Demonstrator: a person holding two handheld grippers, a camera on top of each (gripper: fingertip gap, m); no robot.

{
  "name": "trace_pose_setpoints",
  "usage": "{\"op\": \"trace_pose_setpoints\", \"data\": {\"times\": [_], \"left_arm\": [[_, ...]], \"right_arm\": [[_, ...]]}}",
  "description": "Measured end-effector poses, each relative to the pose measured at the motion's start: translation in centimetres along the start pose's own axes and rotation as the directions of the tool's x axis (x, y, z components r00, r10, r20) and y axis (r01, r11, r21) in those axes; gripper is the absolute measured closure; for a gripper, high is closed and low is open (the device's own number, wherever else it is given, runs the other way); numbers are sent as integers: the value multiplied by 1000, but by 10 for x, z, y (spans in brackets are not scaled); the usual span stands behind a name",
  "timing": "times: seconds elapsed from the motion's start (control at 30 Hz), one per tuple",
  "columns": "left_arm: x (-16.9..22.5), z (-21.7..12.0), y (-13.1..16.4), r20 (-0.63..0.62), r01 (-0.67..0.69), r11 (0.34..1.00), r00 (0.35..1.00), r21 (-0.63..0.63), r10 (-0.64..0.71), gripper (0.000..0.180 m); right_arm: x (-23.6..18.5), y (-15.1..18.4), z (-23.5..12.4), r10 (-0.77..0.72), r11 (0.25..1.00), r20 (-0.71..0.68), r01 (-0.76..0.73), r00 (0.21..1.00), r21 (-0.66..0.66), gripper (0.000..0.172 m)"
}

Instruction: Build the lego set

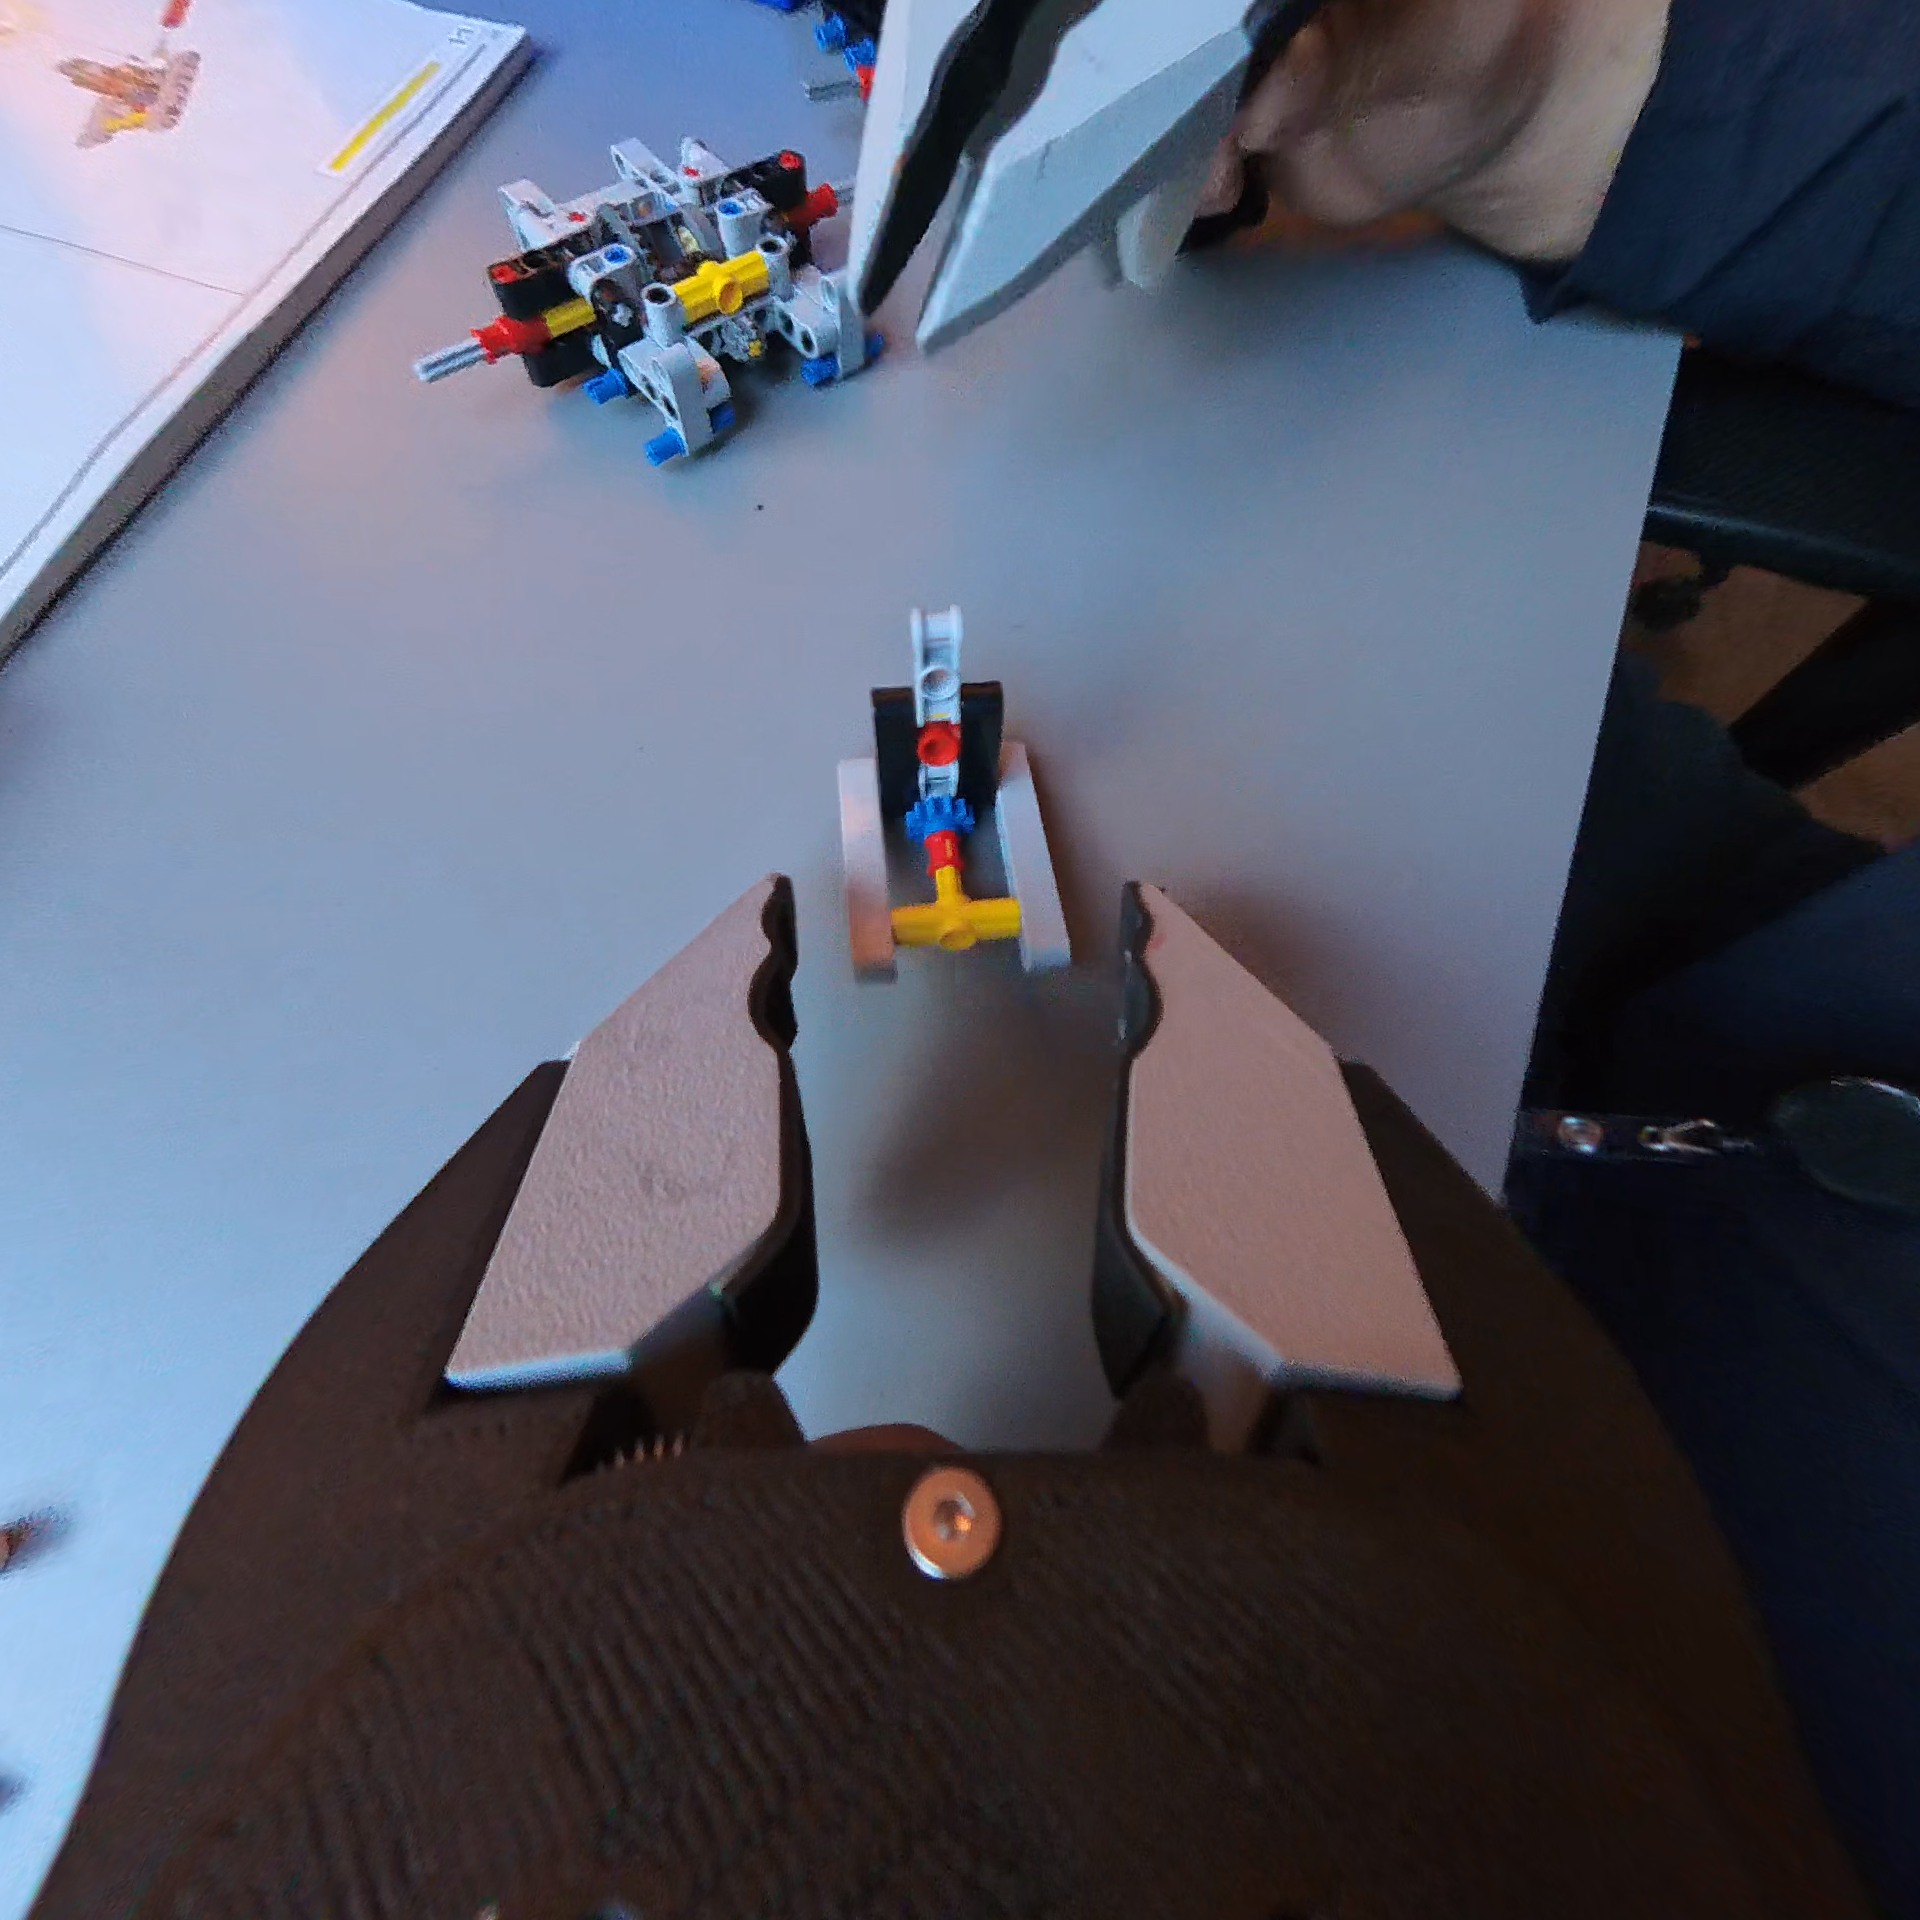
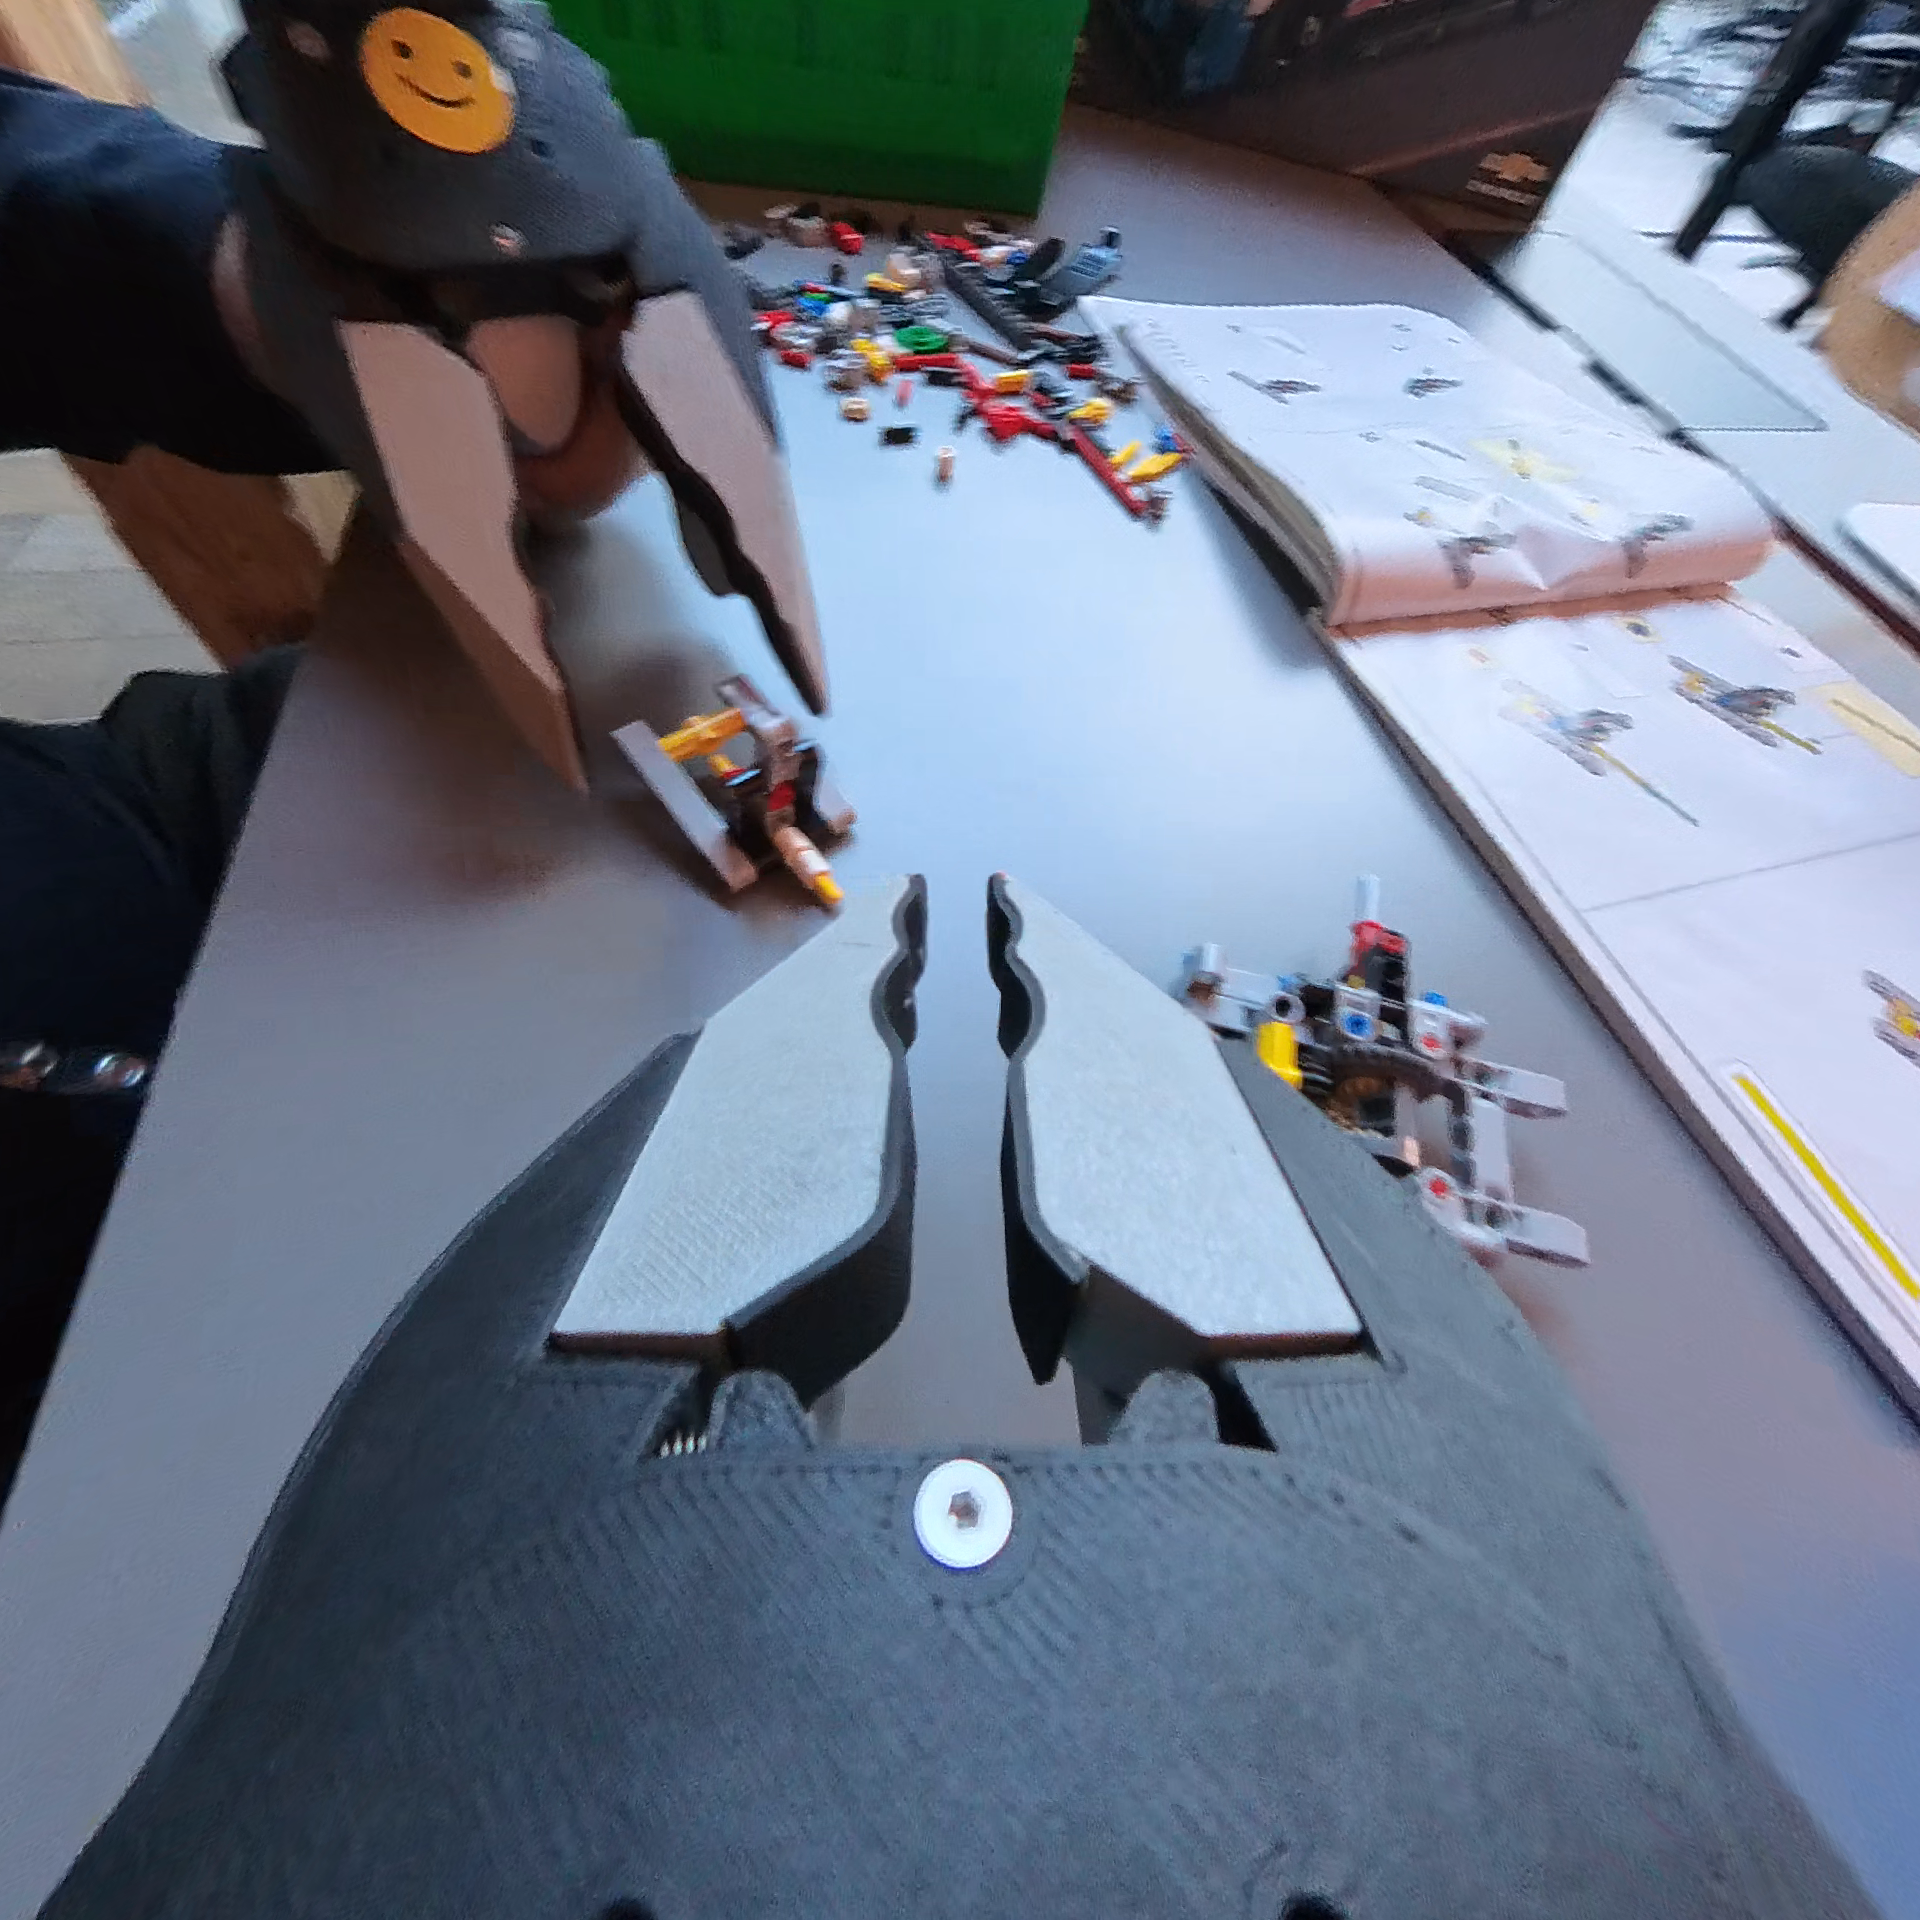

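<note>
A small brick assembly (image 1: 951,831), a grey frame with a black block, a blue gear, red bushes and a yellow T-piece, lies on the grey table (image 1: 416,727). My left gripper (image 1: 958,906) is open and empty, its fingertips just short of the assembly's near end. The right wrist view shows its fingers (image 2: 499,623) spread on either side of that assembly (image 2: 743,800) without pressing on it. My right gripper (image 2: 956,885) has a narrow gap between its pads and nothing in it. In the left wrist view it (image 1: 902,324) stands beside a larger brick assembly (image 1: 665,301), which also shows in the right wrist view (image 2: 1382,1060).
Open instruction booklets lie along one side of the table (image 1: 208,208) (image 2: 1455,468). A pile of loose bricks (image 2: 966,343) lies in front of a green box (image 2: 831,94). A person's hand (image 1: 1403,135) holds the right gripper. The table edge (image 1: 1621,727) is close by. Left tips to right tips: about 10 centimetres.
</note>
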State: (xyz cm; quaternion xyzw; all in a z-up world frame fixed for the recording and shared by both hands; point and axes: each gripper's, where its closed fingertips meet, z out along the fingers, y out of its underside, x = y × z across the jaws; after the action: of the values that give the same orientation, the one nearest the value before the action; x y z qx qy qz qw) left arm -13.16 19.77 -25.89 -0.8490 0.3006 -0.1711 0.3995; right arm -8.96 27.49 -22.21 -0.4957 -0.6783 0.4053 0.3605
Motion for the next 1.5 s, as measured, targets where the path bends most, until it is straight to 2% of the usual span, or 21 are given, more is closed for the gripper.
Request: {"op": "trace_pose_setpoints", "data": {"times": [0.17,0.3,0.4,0.53,1.0,1.3,1.5], "left_arm": [[-21,-21,-2,44,24,995,999,92,-29,121],[-37,-34,-10,101,-43,983,995,179,25,124],[-33,-34,-12,81,-94,977,994,192,80,130],[-31,-34,-17,131,-188,960,978,208,163,133],[-30,-36,-21,154,-230,945,968,234,198,138],[-24,-34,-21,230,-344,916,927,207,296,143],[-29,-40,-25,268,-329,912,927,244,263,146]], "right_arm": [[21,-3,-6,53,999,-106,-52,993,17,166],[37,-5,-12,67,998,-199,-62,978,29,165],[41,-11,-15,79,996,-208,-67,975,65,164],[43,-15,-17,89,993,-207,-70,974,96,165],[46,-14,-13,144,984,-164,-124,976,126,168],[43,-11,-10,148,983,-132,-131,980,126,172],[43,-7,-8,156,983,-124,-142,980,113,172]]}}
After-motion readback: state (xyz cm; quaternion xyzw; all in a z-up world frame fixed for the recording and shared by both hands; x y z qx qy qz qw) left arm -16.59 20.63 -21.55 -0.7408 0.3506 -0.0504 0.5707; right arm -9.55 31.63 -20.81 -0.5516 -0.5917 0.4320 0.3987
